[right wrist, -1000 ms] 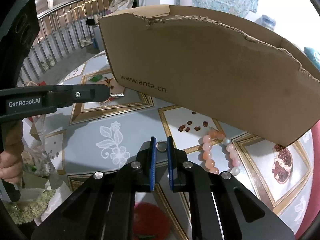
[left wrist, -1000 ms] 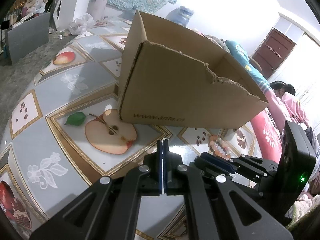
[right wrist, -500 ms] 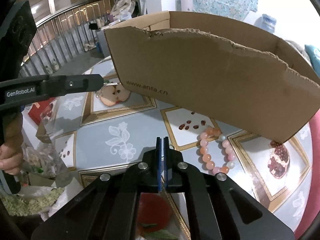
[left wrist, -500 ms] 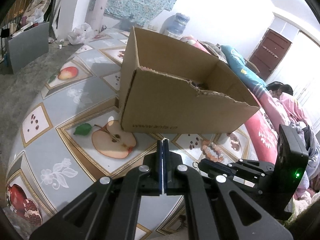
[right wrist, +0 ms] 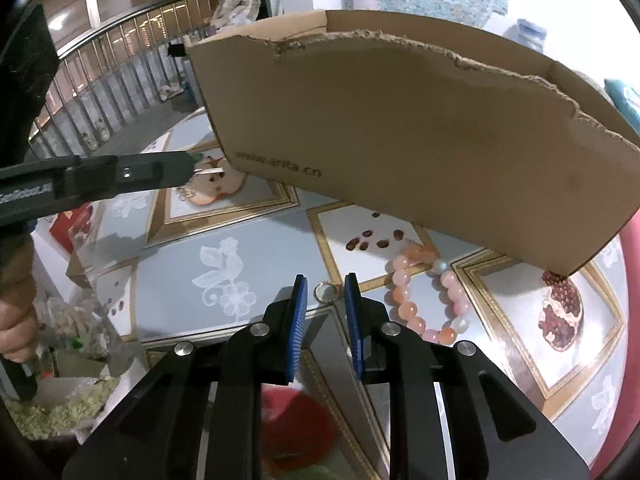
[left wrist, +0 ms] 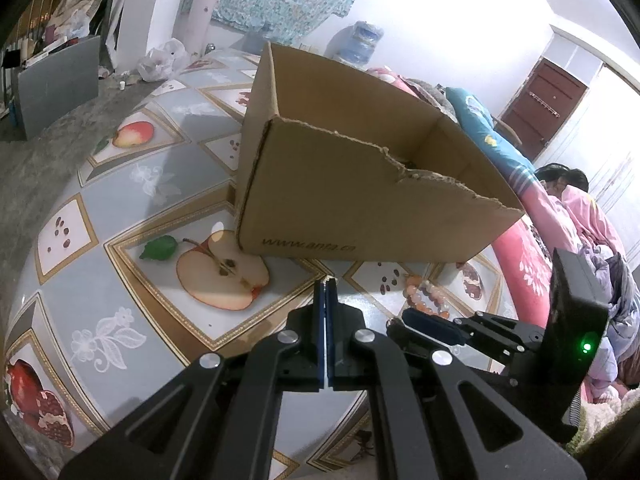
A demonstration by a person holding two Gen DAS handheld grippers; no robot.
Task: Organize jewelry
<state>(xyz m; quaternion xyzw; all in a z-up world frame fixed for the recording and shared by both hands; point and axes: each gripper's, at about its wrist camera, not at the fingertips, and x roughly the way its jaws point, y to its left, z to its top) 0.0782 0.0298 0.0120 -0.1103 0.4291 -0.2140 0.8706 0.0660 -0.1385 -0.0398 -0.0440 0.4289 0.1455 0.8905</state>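
Observation:
A torn-rimmed cardboard box stands on the fruit-print tablecloth. In front of it lie a pink bead bracelet and a small metal ring. My right gripper hovers low over the ring. Its jaws are opening, and the ring lies on the cloth between the blue fingertips with neither pad touching it. My left gripper is shut near the box's left corner, and a small silver piece sticks out of its tip. I cannot tell what the piece is.
A person in pink lies on bedding at the right of the table. A railing runs behind the table on the left. A hand holds the left gripper's handle. Loose bags and clutter sit below the table's left edge.
The right jaws closed fully half a second ago and have now spread apart again around the ring, which stays on the cloth. The left gripper stays shut and hardly shifts.

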